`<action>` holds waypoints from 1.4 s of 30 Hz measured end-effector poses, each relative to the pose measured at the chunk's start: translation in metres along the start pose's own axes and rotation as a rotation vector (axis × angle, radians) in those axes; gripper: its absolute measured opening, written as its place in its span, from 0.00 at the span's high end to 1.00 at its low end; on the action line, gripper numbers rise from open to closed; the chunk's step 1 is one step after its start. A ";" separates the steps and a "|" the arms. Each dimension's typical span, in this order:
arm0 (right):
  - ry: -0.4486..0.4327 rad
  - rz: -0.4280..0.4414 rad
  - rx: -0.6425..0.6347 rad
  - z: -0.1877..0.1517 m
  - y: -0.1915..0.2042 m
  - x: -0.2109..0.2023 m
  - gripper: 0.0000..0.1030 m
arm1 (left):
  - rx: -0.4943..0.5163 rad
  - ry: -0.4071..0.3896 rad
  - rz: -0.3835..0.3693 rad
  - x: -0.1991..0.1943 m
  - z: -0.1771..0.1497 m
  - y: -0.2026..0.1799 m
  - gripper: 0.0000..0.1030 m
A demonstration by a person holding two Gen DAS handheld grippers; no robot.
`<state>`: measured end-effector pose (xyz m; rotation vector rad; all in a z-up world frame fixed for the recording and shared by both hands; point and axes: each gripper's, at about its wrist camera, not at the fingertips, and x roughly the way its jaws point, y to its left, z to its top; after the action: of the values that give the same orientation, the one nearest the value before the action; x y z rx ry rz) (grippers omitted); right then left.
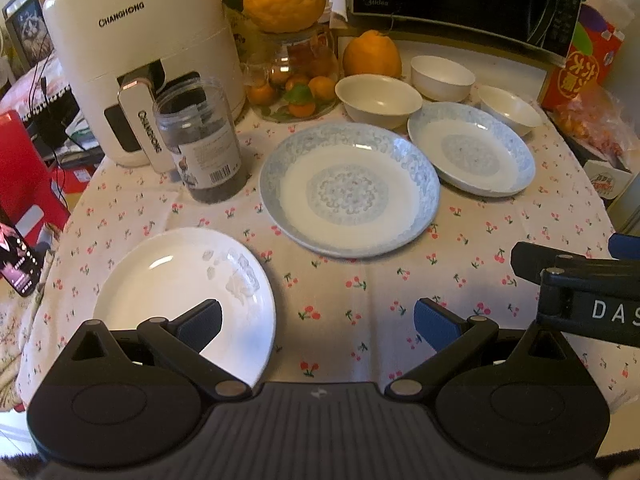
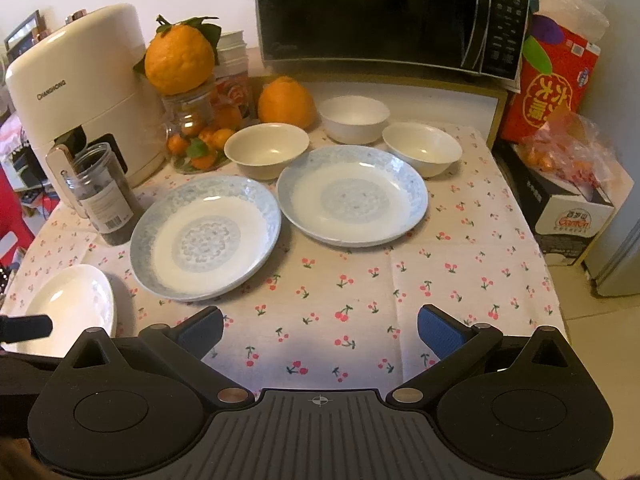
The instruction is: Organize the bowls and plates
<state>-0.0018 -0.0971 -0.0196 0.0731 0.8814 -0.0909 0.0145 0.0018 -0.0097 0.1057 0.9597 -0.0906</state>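
Your left tool [image 1: 318, 322] and right tool [image 2: 320, 328] hang released over the desk's [image 2: 360, 280] near edge, plates untouched.

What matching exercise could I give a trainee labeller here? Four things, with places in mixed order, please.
Things:
1. plain white plate
2. dark jar
3. microwave
4. left gripper

Places:
A. at the back, behind the bowls
B. nearest, on the left of the table
C. open above the cloth
D. beside the air fryer

Pairs: 1-B, 2-D, 3-A, 4-C
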 end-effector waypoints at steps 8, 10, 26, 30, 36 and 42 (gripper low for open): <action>-0.007 0.018 0.038 0.021 -0.015 0.012 0.00 | 0.136 -0.078 0.011 0.005 0.018 0.001 0.00; -0.009 0.022 0.048 0.025 -0.020 0.016 0.00 | 0.159 -0.078 -0.005 0.007 0.023 0.003 0.00; 0.216 0.300 0.362 0.034 -0.036 0.094 0.02 | 0.021 0.018 -0.171 0.081 0.068 0.057 0.25; 0.207 0.284 0.380 0.036 -0.032 0.107 0.08 | -0.032 0.048 -0.204 0.097 0.070 0.065 0.41; 0.223 0.266 0.434 0.041 -0.027 0.129 0.37 | -0.028 0.062 -0.203 0.114 0.069 0.060 0.58; 0.216 0.263 0.471 0.042 -0.024 0.143 0.64 | -0.019 0.061 -0.172 0.124 0.071 0.061 0.75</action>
<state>0.1180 -0.1325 -0.1042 0.6465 1.0444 -0.0435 0.1504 0.0488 -0.0676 0.0080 1.0293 -0.2372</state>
